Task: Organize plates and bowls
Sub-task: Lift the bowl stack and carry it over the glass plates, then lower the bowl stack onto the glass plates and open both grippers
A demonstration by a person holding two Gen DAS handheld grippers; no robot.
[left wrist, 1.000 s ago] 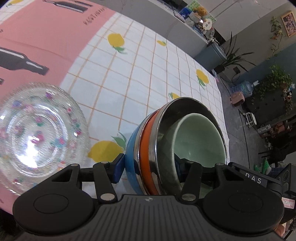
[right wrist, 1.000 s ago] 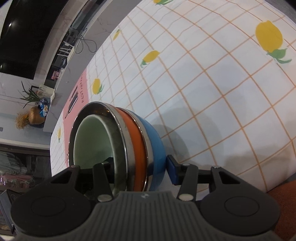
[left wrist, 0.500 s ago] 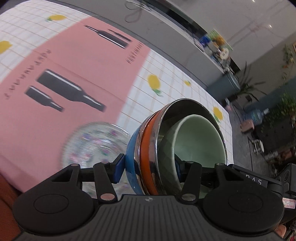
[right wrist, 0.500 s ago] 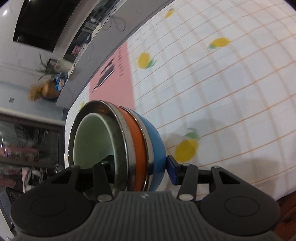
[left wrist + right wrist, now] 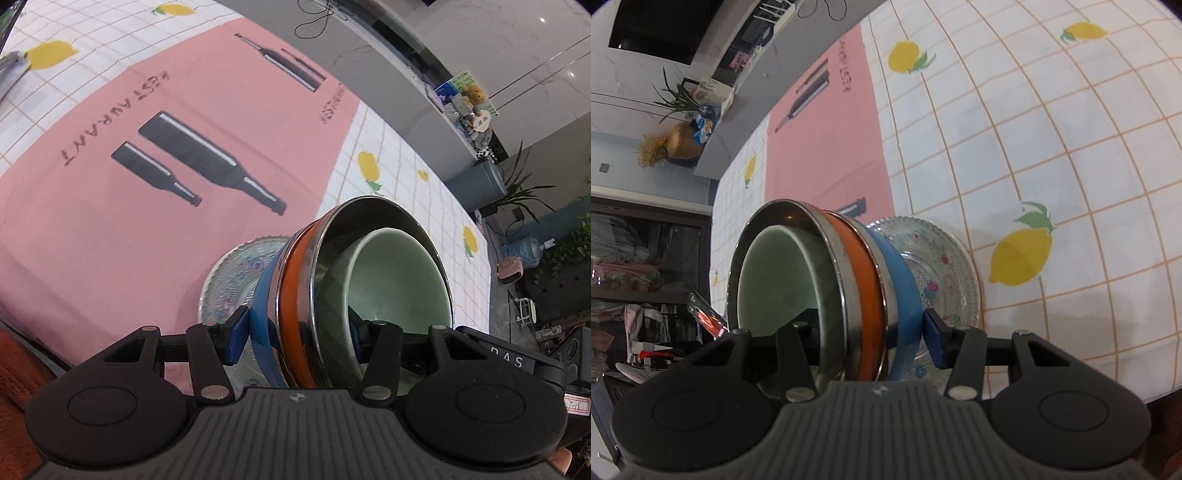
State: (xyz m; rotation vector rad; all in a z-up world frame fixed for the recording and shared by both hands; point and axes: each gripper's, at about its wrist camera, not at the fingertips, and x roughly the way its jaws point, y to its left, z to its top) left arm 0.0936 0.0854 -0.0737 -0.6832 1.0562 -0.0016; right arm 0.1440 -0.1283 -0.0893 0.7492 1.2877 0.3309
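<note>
A nested stack of bowls [image 5: 317, 295], blue and orange steel ones with a pale green ceramic bowl [image 5: 391, 273] inside, is held between both grippers. My left gripper [image 5: 295, 332] is shut on the stack's rim, one finger outside on the blue bowl, one inside. My right gripper [image 5: 871, 332] grips the opposite rim of the stack [image 5: 857, 284] the same way. A patterned glass plate [image 5: 236, 273] lies on the table right under the stack; it also shows in the right wrist view [image 5: 942, 266]. Whether the stack touches it I cannot tell.
The table has a white checked lemon-print cloth [image 5: 1034, 147] and a pink placemat with bottle prints [image 5: 166, 155]. A grey counter with clutter [image 5: 461, 107] runs behind the table. The table's near edge [image 5: 1071, 384] is close on the right.
Both grippers carried the bowl stack across the table until it is over the glass plate. The plate went from left of the stack to directly beneath it.
</note>
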